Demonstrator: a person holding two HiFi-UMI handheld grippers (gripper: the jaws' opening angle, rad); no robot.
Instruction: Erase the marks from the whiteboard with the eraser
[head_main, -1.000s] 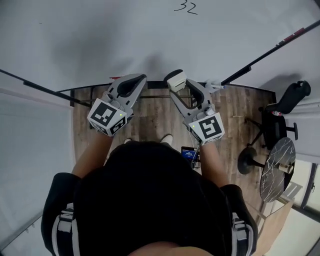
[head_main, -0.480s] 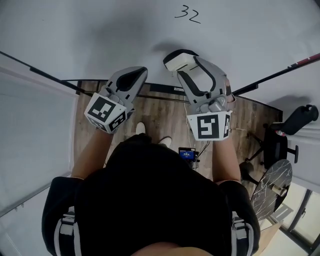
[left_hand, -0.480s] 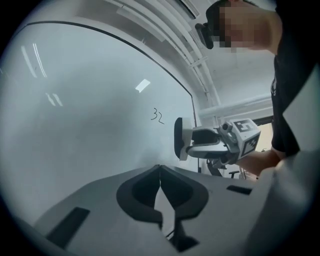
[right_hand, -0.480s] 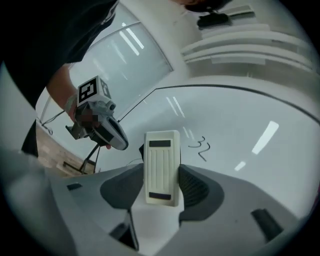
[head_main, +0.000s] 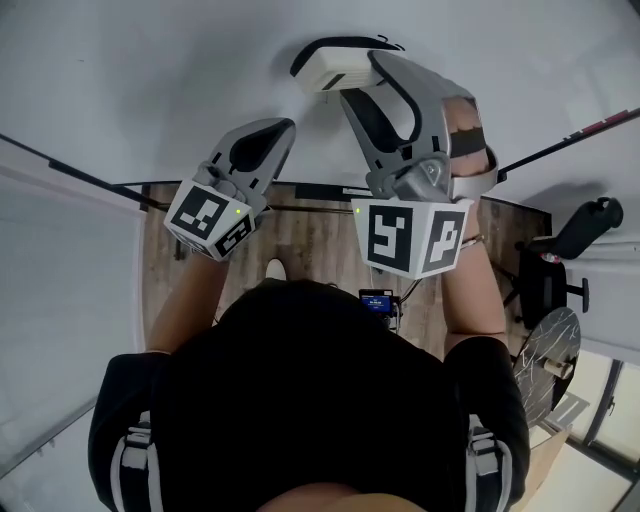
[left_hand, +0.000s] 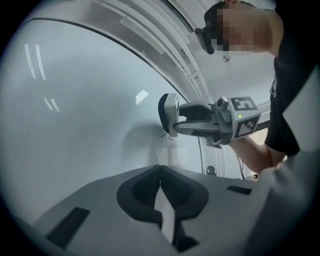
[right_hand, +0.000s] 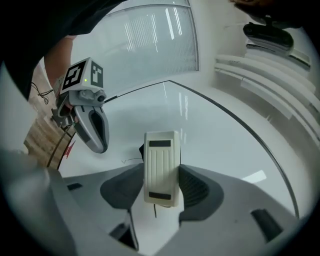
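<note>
Eraser held at the whiteboard by the right gripper

The right gripper (right_hand: 161, 189) has its two jaws pressed on the sides of the cream eraser (right_hand: 161, 165). The eraser's dark felt side faces the whiteboard (head_main: 150, 70); I cannot tell if it touches the surface or is only very near. A thin dark mark (right_hand: 127, 161) shows on the board just beside the eraser. The left gripper (left_hand: 160, 172) is lower and to the left, with its jaws together and nothing between them.

Two grippers (left gripper (head_main: 279, 129), right gripper (head_main: 356, 76)); one eraser (head_main: 328, 68); one whiteboard (head_main: 150, 80); one chair (head_main: 562, 248); one round table (head_main: 545, 352).
</note>
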